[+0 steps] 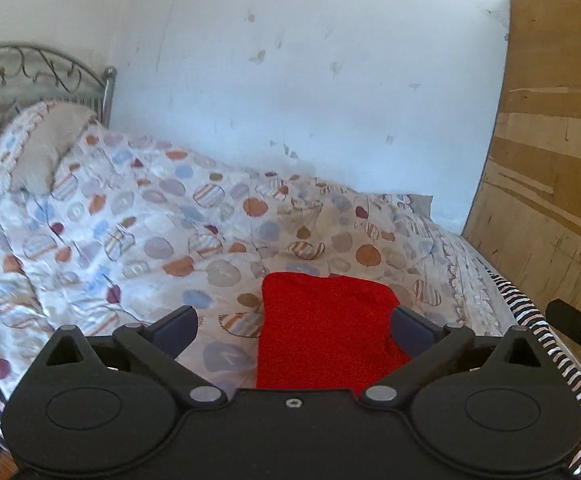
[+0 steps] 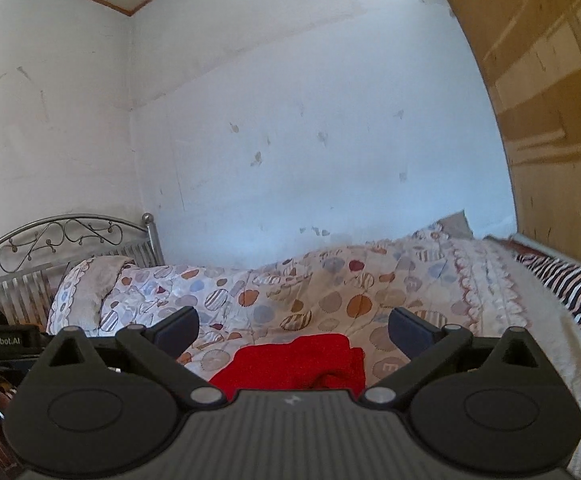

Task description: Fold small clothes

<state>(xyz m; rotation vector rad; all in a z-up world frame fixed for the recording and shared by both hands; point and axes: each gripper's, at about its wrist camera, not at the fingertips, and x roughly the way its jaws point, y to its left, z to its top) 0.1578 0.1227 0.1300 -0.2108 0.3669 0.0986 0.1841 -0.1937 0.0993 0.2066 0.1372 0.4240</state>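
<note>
A small red garment [image 1: 326,332] lies folded into a rough rectangle on the patterned quilt [image 1: 150,216]. My left gripper [image 1: 294,326] hovers above and in front of it, jaws wide open, nothing between the pads. In the right wrist view the same red garment [image 2: 302,364] shows low in the middle, partly hidden by the gripper body. My right gripper [image 2: 294,326] is also wide open and holds nothing. The other gripper's black body shows at the right edge of the left view [image 1: 578,330] and at the left edge of the right view [image 2: 4,340].
The bed carries a pillow [image 1: 30,148] at a metal headboard [image 1: 42,68] on the left. A white wall [image 1: 290,80] runs behind the bed. A brown board panel [image 1: 550,160] stands at the right. A striped sheet [image 1: 530,320] edges the mattress.
</note>
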